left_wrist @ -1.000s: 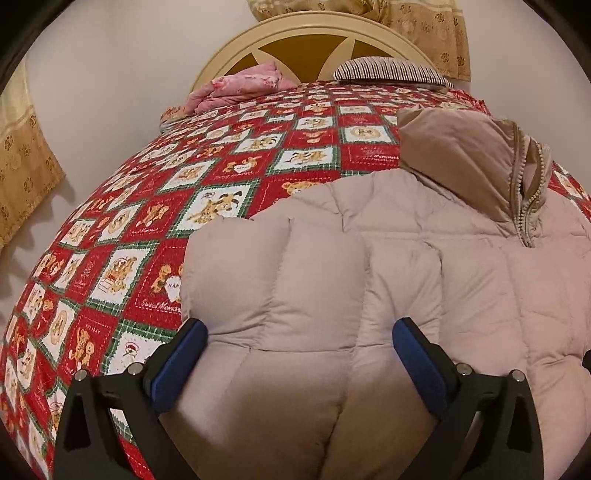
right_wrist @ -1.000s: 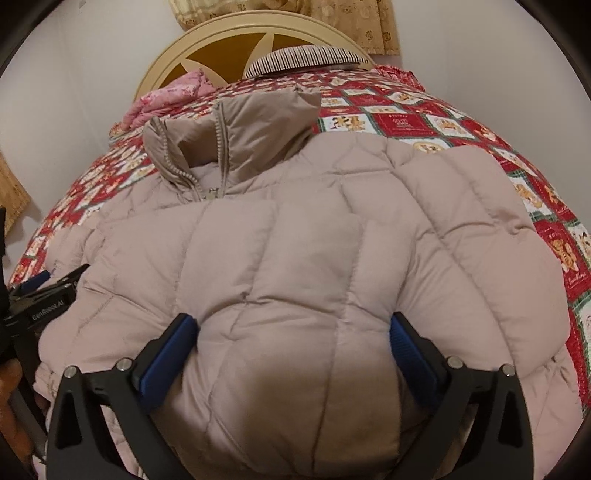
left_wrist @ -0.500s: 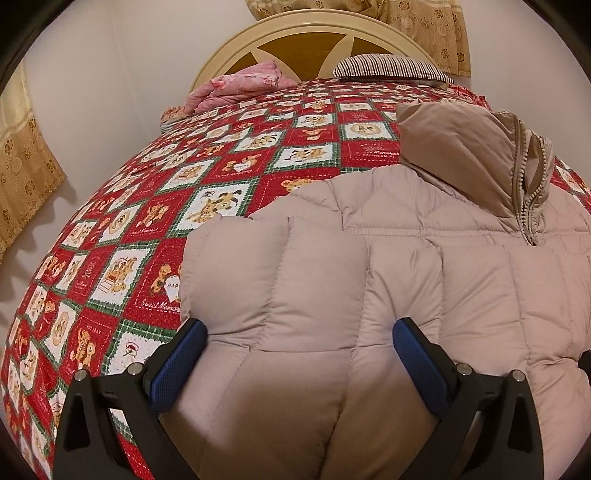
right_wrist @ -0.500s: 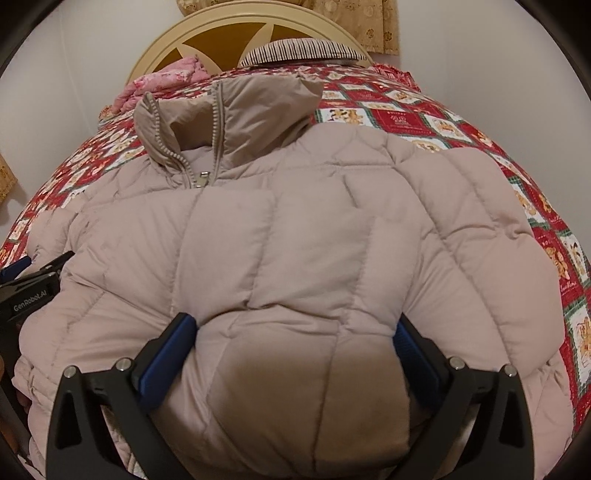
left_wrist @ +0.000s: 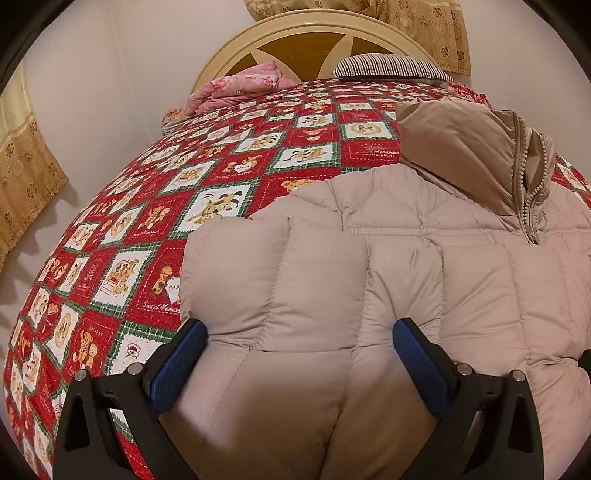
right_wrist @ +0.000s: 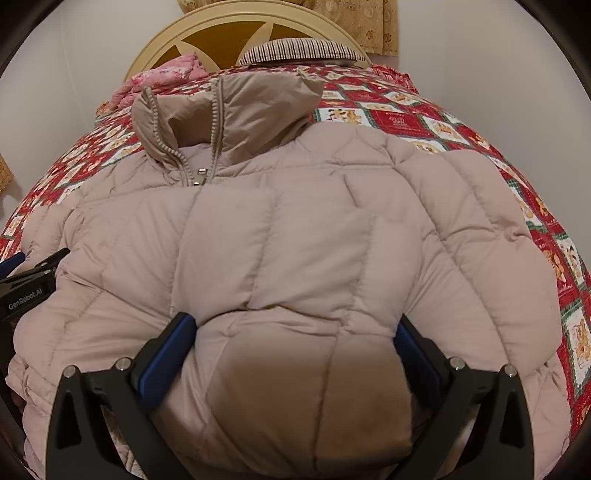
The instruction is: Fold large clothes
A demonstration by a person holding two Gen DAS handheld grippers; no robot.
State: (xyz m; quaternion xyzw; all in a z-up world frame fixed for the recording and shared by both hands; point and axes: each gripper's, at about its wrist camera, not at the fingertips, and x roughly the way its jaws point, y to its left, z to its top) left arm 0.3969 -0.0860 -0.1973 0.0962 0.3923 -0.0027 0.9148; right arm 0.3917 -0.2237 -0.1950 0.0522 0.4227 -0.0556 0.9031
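A beige quilted puffer jacket lies front up on the bed, collar toward the headboard, zipper partly open at the neck. My left gripper is open, its blue pads straddling the jacket's lower left part. My right gripper is open, its pads straddling the puffy fabric at the lower right. The left gripper's body shows at the left edge of the right wrist view. Whether the pads press the fabric cannot be told.
The bed has a red patchwork teddy-bear quilt. A pink folded blanket and a striped pillow lie by the cream headboard. Gold curtains hang at the left wall.
The right gripper has moved forward and lower over the jacket, so the collar looks nearer. The left view shifted slightly. Both grippers stay open.
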